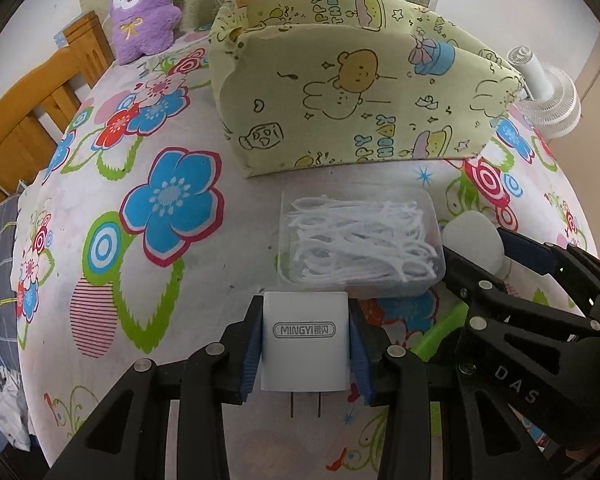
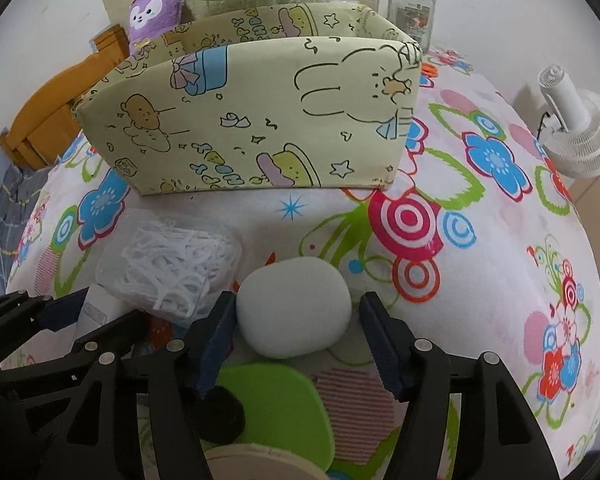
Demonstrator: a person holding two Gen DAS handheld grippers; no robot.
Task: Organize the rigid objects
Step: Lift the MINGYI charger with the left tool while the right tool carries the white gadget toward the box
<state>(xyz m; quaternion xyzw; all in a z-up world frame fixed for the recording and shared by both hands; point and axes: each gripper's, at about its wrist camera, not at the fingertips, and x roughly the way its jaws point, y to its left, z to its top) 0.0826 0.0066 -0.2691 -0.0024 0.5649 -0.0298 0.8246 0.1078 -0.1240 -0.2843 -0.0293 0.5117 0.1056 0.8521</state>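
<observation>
Clamping a white charger [image 1: 304, 344], the left gripper [image 1: 305, 350] hovers near; the right gripper [image 2: 298, 334] gapes wide around a white sponge [image 2: 294, 308].

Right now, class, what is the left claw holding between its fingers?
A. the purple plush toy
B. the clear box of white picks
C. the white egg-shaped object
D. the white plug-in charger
D: the left claw is closed on the white charger, both blue pads against its sides and its two prongs pointing down toward the camera.
</observation>
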